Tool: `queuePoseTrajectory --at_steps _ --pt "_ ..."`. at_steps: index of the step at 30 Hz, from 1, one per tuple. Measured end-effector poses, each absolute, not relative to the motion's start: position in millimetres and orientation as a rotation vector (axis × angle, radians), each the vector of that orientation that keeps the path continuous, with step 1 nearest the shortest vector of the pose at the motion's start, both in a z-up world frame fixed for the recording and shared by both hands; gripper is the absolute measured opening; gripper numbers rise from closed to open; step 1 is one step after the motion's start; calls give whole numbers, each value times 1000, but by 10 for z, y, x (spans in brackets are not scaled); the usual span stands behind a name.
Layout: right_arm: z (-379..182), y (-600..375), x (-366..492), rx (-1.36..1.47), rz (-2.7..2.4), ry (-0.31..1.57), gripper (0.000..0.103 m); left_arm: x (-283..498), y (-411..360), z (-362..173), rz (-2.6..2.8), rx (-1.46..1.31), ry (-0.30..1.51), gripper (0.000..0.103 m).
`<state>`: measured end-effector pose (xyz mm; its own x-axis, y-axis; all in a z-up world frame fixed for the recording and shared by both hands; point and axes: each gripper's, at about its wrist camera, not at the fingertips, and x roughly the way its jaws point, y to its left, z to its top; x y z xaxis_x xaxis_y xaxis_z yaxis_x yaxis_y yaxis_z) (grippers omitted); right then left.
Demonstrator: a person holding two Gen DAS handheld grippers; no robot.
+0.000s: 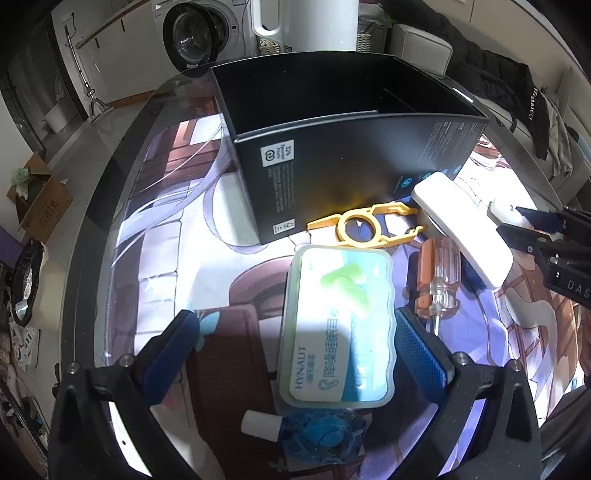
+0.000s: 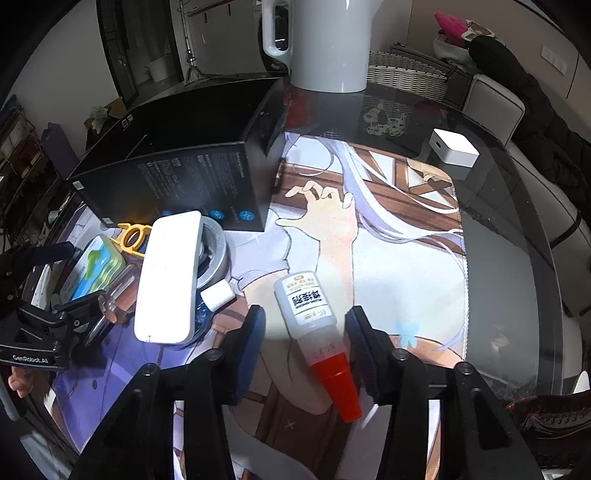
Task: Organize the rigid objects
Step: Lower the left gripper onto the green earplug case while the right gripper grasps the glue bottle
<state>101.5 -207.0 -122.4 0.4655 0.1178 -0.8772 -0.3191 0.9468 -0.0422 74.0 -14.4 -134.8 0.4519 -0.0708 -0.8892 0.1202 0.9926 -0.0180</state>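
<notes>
Left tool [image 1: 295,334] spread around green earplug case [image 1: 336,328] on tabletop [image 2: 498,236], pads apart. Right tool [image 2: 306,332] spread, straddling red-capped glue bottle [image 2: 314,325], not pinching. Black box [image 1: 332,147] behind.

Washing machine [image 1: 195,35], wicker chair [image 2: 406,74], glass table [image 2: 498,206], cardboard box [image 1: 44,206]

So I count one black box [image 1: 332,147], one yellow plastic tool [image 1: 364,227], one screwdriver [image 1: 437,280]. Also one earplug case [image 1: 338,328] and two small bottles [image 2: 314,317].
</notes>
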Motion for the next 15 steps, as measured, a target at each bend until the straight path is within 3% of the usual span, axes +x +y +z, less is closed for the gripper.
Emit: queuePoseTrajectory --at_steps 3,5,7,15 --pt "-1219 -1961 934 -240 309 1057 22 746 -136 -1316 -141 57 1100 97" --pt "-1224 -1906 890 -245 335 1060 22 721 -206 -1243 -201 85 1088 72" --pt "-1228 -1853 848 -251 347 1060 21 701 -247 -1176 -236 104 1071 55" --pt "-1230 -1829 803 -240 365 1060 21 717 -164 -1121 -238 102 1076 55"
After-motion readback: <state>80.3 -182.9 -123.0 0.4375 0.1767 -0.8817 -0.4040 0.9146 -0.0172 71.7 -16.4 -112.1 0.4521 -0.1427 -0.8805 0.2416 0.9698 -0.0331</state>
